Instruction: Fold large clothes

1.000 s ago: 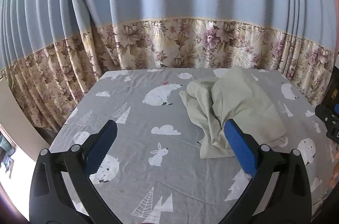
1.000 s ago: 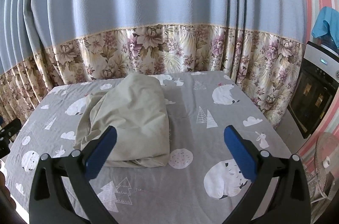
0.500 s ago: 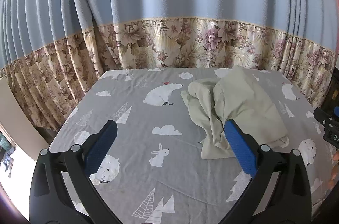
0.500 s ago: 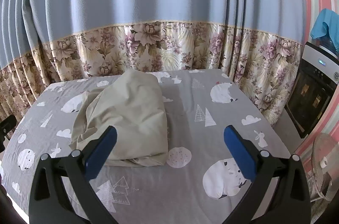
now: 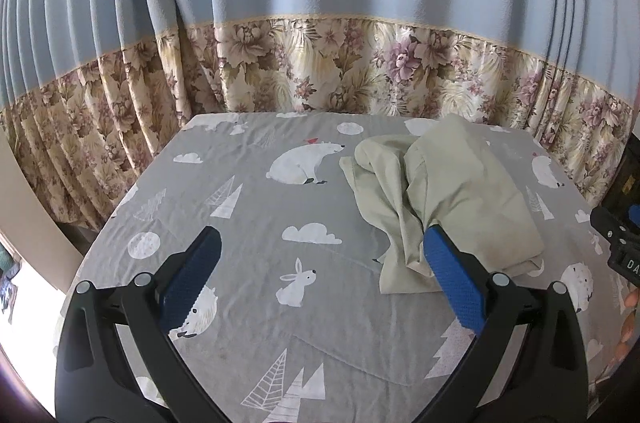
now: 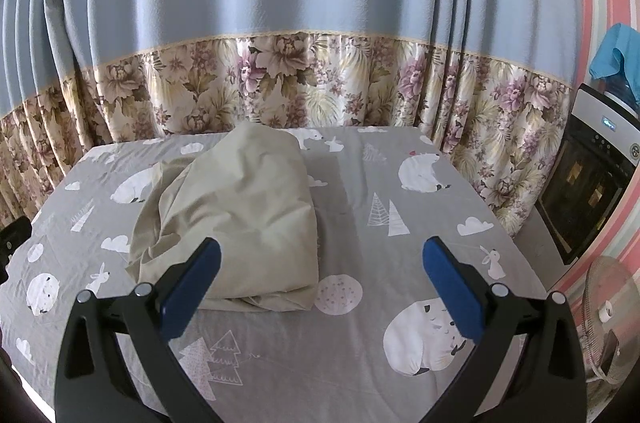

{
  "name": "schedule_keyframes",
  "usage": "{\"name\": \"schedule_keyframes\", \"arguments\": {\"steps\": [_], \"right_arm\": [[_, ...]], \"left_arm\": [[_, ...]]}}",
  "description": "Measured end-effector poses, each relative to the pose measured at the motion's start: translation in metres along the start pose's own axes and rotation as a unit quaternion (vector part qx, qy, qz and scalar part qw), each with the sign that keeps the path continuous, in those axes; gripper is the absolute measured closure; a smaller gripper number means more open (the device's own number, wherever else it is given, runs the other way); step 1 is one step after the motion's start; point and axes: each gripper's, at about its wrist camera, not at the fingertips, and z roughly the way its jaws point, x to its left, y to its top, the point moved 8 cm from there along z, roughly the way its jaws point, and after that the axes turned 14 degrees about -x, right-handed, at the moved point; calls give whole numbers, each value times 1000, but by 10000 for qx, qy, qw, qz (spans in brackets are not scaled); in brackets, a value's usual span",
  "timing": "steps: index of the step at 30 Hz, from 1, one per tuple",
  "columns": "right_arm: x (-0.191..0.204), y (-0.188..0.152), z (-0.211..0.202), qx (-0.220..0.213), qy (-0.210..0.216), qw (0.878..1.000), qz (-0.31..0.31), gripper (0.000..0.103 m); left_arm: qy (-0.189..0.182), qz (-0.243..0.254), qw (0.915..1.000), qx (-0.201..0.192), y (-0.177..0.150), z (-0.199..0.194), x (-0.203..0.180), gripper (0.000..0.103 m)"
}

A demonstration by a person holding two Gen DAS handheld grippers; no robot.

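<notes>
Beige garment (image 6: pixel 240 215) bundled on grey animal-print sheet (image 6: pixel 352 363), left hand-held gripper (image 5: pixel 320 279) and right hand-held gripper (image 6: pixel 320 279) both spread apart, empty

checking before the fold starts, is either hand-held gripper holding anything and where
Nothing is held. The left hand-held gripper and right hand-held gripper are both open above the bed, clear of the crumpled pale beige cloth garment.

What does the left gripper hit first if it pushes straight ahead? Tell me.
Probably the grey printed sheet, not the beige garment: the open left gripper points at bare sheet, with the garment off toward its right finger. Depth is uncertain.
</notes>
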Motion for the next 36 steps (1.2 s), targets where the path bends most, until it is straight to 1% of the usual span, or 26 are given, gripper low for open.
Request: {"name": "schedule_keyframes", "arguments": {"steps": [17,23,25,32,36], "right_arm": [[2,-2,3,51,-4,10000,-64,2],[0,-3,4,40,14,10000,-29,2],[-1,-5,5,46,5,10000,-4,2],[-3,-8,7,77,-4,10000,23,2],[-5,-10,9,77,-13,10000,40,2]], "left_arm": [[9,28,10000,45,-3,2,0,3],[18,168,9998,-72,-3,-3,-3,3],[-3,243,9996,-126,-2,-7,-6,3],[-148,361,9991,-135,1,-16,-15,3],[-222,361,9991,-25,-2,-13,-18,3]]}}
